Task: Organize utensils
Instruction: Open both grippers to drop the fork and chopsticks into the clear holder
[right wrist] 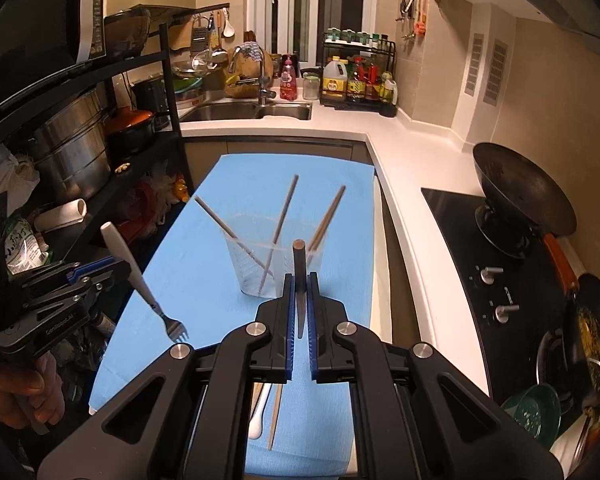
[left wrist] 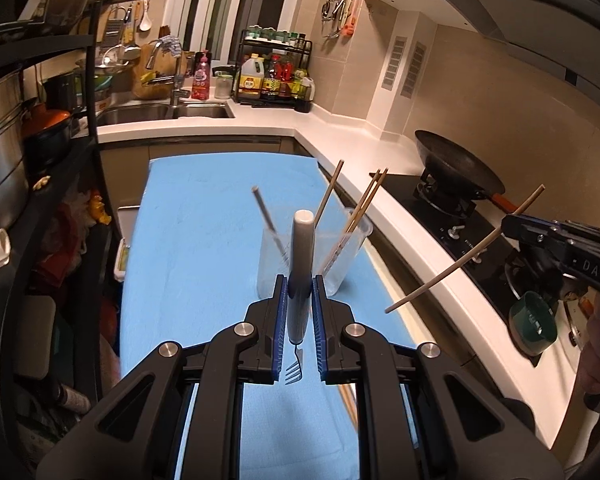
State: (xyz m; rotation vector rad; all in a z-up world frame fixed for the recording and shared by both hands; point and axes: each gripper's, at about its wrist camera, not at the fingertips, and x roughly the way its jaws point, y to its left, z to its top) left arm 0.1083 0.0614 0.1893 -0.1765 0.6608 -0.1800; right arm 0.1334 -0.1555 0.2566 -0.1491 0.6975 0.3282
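Over the blue mat [left wrist: 188, 240], my left gripper [left wrist: 300, 284] is shut on a white-handled fork [left wrist: 302, 248], handle forward and tines toward the camera. Beyond it stand two clear cups: the left cup [left wrist: 270, 268] holds a grey chopstick [left wrist: 262, 212], the right cup [left wrist: 346, 260] holds wooden chopsticks [left wrist: 366, 200]. My right gripper [right wrist: 299, 280] is shut on a wooden chopstick [right wrist: 299, 272], seen end-on here and as a long slanted stick [left wrist: 460, 258] in the left wrist view. The right wrist view shows the fork [right wrist: 140, 276] in the left gripper [right wrist: 120, 268], clear of the mat.
A white spoon [right wrist: 258, 412] and a loose chopstick [right wrist: 276, 416] lie on the mat under my right gripper. A black shelf rack [right wrist: 172, 92] with pots stands left. The white counter [right wrist: 404, 200], stove and wok [right wrist: 516, 196] run along the right. A sink [right wrist: 252, 112] is behind.
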